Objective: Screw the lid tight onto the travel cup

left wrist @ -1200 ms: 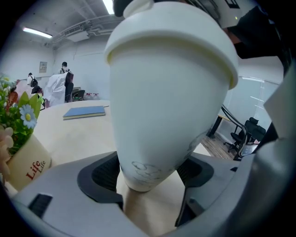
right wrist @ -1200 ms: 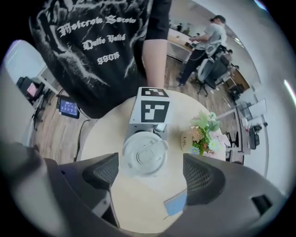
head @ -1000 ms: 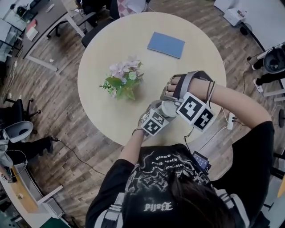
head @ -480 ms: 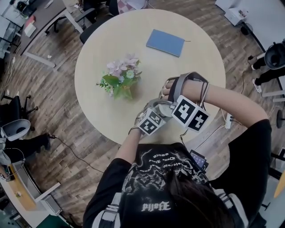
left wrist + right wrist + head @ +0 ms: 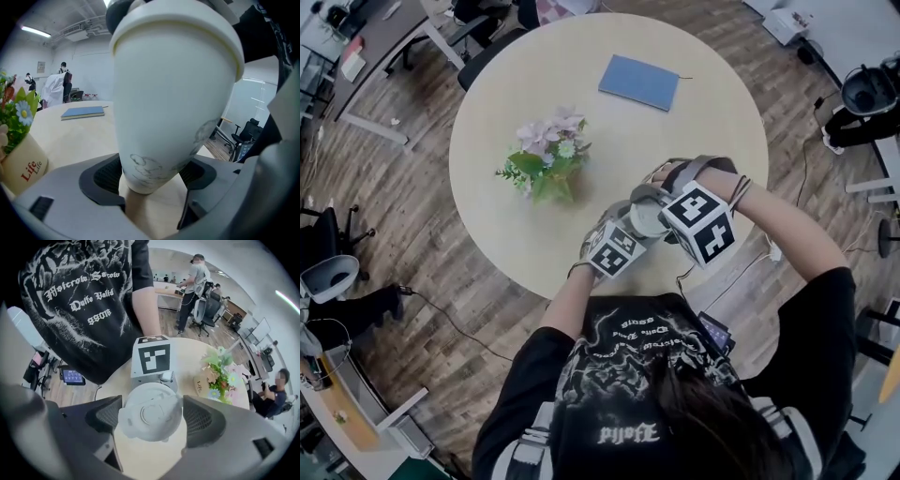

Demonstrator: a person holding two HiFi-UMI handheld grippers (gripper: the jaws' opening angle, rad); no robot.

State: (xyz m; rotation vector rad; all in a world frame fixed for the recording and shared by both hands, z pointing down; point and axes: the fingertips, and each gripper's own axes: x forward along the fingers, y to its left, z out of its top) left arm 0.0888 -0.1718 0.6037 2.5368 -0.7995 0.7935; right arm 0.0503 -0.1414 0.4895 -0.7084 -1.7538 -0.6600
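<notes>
Where the round table [image 5: 487,169] lies bare along its left rim, a pot of flowers [image 5: 546,169] stands well apart from the work, with open tabletop between it and the two grippers close to the table's near edge. The left gripper [image 5: 152,180], on a forearm reaching out from the person's body and sloping downward, clamps the base of the white travel cup [image 5: 173,108], one pad against each side. The cup is upright, near that same edge. Above it the right gripper [image 5: 151,413] points steeply down, with the wrist bent and the forearm coming in from the right. Its jaws, set wide, have just been closing. The white lid [image 5: 149,423] sits between them on top of the cup, its rim meeting both pads. A blue notebook [image 5: 639,82] lies flat at the table's far side, well apart from both grippers. The tabletop is pale and plain. Wood-plank floor [image 5: 422,272] surrounds it, with an office chair [image 5: 323,234] at left. In the right gripper view, a person [image 5: 193,284] stands among desks in the background.
</notes>
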